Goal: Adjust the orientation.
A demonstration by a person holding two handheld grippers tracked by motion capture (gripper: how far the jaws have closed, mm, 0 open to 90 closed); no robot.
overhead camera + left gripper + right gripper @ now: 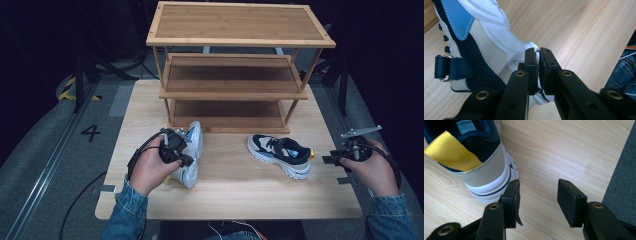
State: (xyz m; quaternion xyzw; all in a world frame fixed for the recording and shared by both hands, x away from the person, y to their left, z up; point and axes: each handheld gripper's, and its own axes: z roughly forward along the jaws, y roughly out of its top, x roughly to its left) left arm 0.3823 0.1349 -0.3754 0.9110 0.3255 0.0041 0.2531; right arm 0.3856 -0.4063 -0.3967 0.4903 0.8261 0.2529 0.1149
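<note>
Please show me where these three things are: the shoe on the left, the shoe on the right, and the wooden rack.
Left shoe point(192, 165), high view, on its white sole side.
Right shoe point(280, 152), high view, on its dark blue upper.
Wooden rack point(240, 22), high view, on its top shelf board.

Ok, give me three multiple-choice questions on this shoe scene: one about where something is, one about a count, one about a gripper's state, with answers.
1. Where does the shoe with the yellow heel tab lie?
A. on the rack's top shelf
B. on the table in front of the rack
C. on the floor

2. How many shelves has the wooden rack?
A. two
B. three
C. five

3. How do the left gripper's jaws stand?
A. shut on the left shoe's edge
B. wide open above it
C. shut on nothing

Answers: 1 B, it rests on the table right of centre. 2 B, three boards stacked. 3 A, the left gripper view shows the shoe's rim pinched between the jaws.
</note>
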